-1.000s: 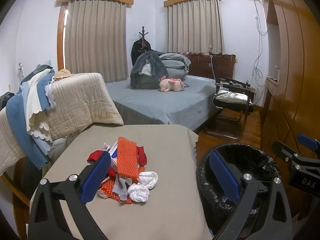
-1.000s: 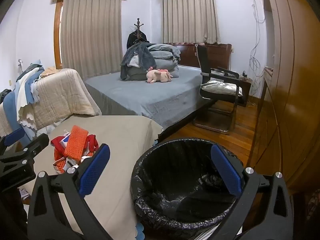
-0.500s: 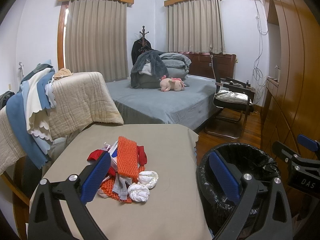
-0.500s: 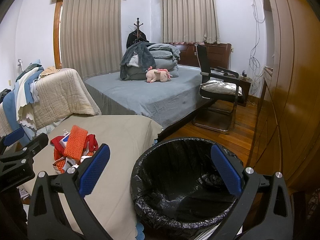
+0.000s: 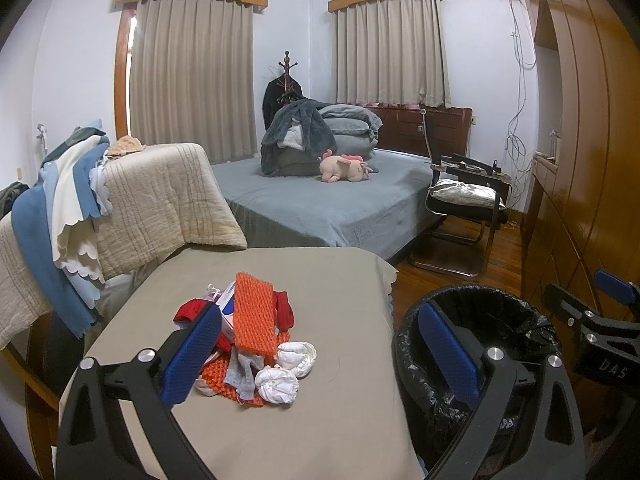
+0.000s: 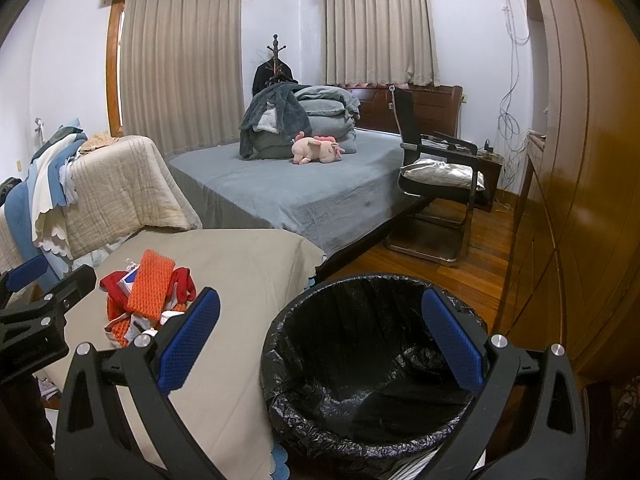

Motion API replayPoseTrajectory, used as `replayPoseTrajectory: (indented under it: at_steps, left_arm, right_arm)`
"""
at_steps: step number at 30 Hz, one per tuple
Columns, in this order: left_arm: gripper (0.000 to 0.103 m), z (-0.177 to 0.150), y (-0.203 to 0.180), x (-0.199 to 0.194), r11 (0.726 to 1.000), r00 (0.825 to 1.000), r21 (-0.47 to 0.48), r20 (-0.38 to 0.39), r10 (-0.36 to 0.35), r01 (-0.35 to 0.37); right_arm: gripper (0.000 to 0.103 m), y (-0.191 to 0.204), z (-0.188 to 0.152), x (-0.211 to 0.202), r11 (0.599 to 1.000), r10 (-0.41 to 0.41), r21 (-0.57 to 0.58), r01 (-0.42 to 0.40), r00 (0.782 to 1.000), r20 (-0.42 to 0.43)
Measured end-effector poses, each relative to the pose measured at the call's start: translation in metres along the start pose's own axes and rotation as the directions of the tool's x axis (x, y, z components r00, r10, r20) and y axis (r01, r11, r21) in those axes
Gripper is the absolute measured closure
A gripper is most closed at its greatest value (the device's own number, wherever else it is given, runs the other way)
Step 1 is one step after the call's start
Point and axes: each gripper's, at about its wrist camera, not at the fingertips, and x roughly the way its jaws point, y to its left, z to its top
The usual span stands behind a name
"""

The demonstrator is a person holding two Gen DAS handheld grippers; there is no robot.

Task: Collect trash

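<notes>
Fingers, left gripper (image 5: 320,356): spread wide, holding nothing; I see both blue pads, one pad (image 5: 192,354) over the near edge of the trash pile, the other in front of the bin.
Fingers, right gripper (image 6: 320,344): also wide apart and empty; I have the left pad (image 6: 188,342) over the tabletop edge, the right pad over the bin's far rim.
Left pose: I'm held level above the tabletop (image 5: 320,280), looking forward and slightly down, pile just ahead and left of centre.
Right pose: I'm hovering over the bin, tilted down into its mouth; the left gripper shows at my left edge, apart from me.
Trash pile (image 5: 248,344): on the beige tabletop, bunched together; an orange foam net (image 5: 254,318) lies on top, red scraps (image 5: 192,310) behind it, a white and blue carton (image 5: 228,312) tucked under.
Tissues: two crumpled white wads (image 5: 280,384) at the near right of the pile, touching each other.
Grey scrap (image 5: 242,372): limp, beside the wads, over a second orange net.
Bin (image 6: 368,360): black liner, on the floor just beside the tabletop's right edge; I can't make out anything inside it.
Beyond: grey bed (image 5: 320,204) with a pink plush toy (image 5: 346,168), black chair (image 5: 464,204) near the wooden wardrobe (image 5: 580,140).
</notes>
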Motion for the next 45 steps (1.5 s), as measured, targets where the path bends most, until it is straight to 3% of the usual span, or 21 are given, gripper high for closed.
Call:
replayPoseTrajectory:
  at_steps: [39, 45]
  left_arm:
    - [0.006, -0.007, 0.0, 0.001, 1.0, 1.0, -0.003, -0.011, -0.002, 0.002]
    - [0.006, -0.022, 0.004, 0.01, 1.0, 1.0, -0.004, -0.014, 0.003, -0.003]
  right_arm:
    - [0.005, 0.0, 0.0, 0.001, 1.0, 0.001, 0.002, -0.001, 1.0, -0.008]
    - [0.005, 0.004, -0.003, 0.006, 1.0, 0.004, 0.002, -0.004, 1.0, -0.01]
